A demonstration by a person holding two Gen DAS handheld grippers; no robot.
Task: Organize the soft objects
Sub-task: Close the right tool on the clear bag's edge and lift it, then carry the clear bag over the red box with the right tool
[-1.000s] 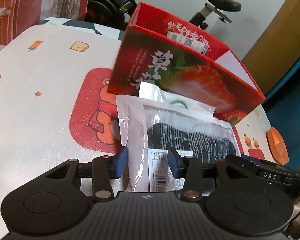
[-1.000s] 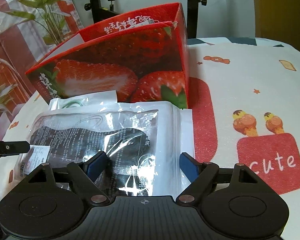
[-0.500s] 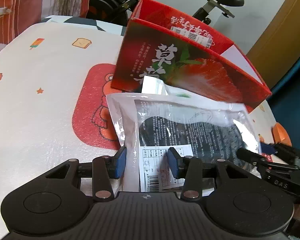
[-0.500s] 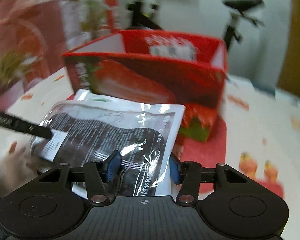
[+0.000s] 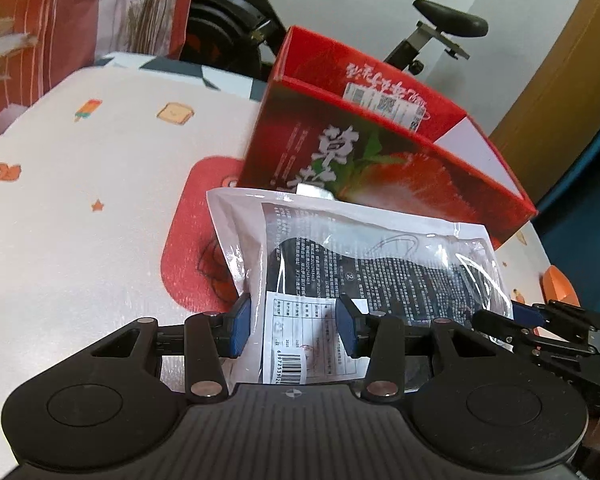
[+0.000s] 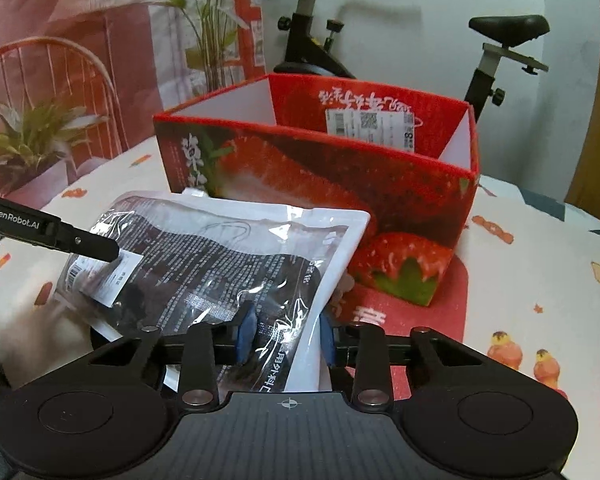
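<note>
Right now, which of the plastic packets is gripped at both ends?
The top packet with the black mask, clamped by the left hand-held gripper and right hand-held gripper. The other packet only peeks out beneath it, ungripped.

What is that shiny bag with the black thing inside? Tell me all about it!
The plastic pouch is clear and crinkly with white edges, holding something black covered in print, plus a white barcode label. It is lifted flat before the strawberry box, pinched by the left tool and right tool.
</note>
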